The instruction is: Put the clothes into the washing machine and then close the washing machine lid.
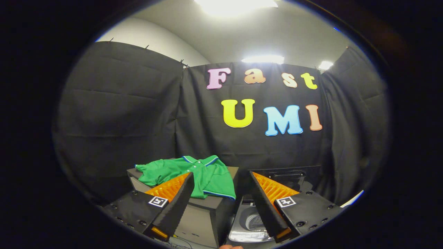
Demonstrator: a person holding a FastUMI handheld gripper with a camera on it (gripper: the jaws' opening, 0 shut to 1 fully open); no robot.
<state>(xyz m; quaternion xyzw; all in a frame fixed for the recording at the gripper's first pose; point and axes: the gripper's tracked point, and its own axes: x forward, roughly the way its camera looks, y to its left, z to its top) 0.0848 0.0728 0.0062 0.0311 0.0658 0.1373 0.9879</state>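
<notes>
Grey box-like stand against black cloth wall, bright ceiling lights overhead.

One green polo shirt with blue-and-white trim lies draped over one dark grey box-shaped stand. Just right of that stand sits one small grey washing machine, its one dark lid raised behind the opening. One gripper, with two fingers spread apart and holding nothing, is nearer than the stand.
</notes>
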